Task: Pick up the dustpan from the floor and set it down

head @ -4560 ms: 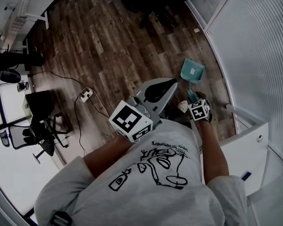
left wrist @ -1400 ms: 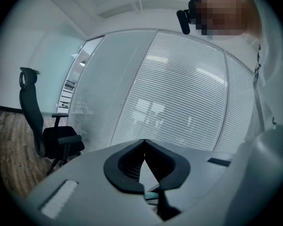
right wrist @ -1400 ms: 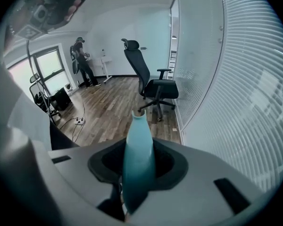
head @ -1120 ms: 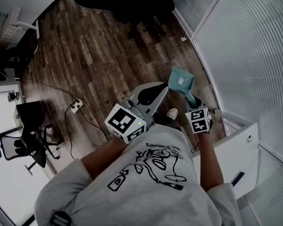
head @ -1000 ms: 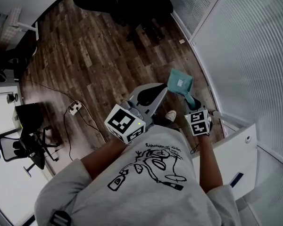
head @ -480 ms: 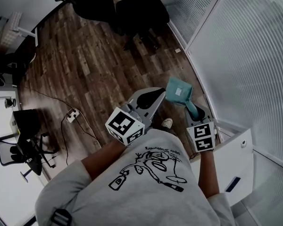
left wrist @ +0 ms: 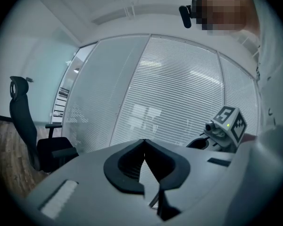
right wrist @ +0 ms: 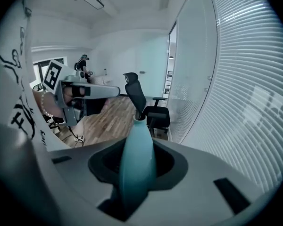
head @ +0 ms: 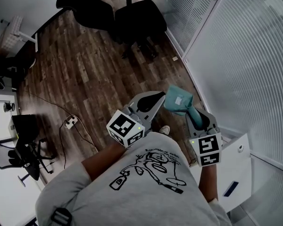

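The teal dustpan (head: 178, 99) hangs above the wood floor (head: 85, 69). Its handle (right wrist: 137, 159) is clamped between the jaws of the right gripper (head: 193, 116), with the pan end pointing away from the person. The left gripper (head: 151, 98) is closed on nothing, its tip just beside the pan, perhaps touching it. Two office chairs (head: 137, 20) stand beyond.

Right: glass wall (head: 245, 55) and white cabinet (head: 232, 169) crowd my right gripper (head: 191, 109) and dustpan (head: 178, 100).
Far: office chairs (head: 132, 20) block.
Left: wood floor (head: 85, 74) open, bar a power strip (head: 70, 122).
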A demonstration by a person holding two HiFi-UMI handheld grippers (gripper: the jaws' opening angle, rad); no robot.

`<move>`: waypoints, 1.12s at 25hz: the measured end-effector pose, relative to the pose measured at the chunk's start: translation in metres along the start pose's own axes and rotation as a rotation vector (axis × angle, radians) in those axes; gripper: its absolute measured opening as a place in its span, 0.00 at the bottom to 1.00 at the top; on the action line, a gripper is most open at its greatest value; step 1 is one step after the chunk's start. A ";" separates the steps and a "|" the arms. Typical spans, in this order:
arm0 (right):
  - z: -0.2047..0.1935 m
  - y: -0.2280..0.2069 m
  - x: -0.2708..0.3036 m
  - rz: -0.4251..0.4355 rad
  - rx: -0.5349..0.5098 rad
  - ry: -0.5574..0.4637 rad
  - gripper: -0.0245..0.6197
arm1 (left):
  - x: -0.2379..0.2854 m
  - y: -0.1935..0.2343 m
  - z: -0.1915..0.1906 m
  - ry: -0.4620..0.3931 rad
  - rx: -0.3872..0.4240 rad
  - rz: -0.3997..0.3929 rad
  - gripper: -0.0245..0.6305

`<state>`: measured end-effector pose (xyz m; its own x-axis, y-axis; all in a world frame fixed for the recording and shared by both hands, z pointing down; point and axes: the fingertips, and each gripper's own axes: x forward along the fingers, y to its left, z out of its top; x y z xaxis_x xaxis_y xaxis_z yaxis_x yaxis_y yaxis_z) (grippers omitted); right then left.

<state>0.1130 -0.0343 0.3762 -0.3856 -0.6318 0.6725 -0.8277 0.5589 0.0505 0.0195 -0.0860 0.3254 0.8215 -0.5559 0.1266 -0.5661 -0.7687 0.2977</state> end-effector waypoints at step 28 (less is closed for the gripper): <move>0.026 0.001 -0.028 -0.023 -0.022 -0.024 0.18 | -0.001 0.004 0.007 0.002 0.003 -0.006 0.04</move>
<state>0.1127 -0.0302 0.3385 -0.3761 -0.6572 0.6532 -0.8275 0.5554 0.0823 0.0158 -0.0910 0.3195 0.8252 -0.5504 0.1268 -0.5612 -0.7732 0.2953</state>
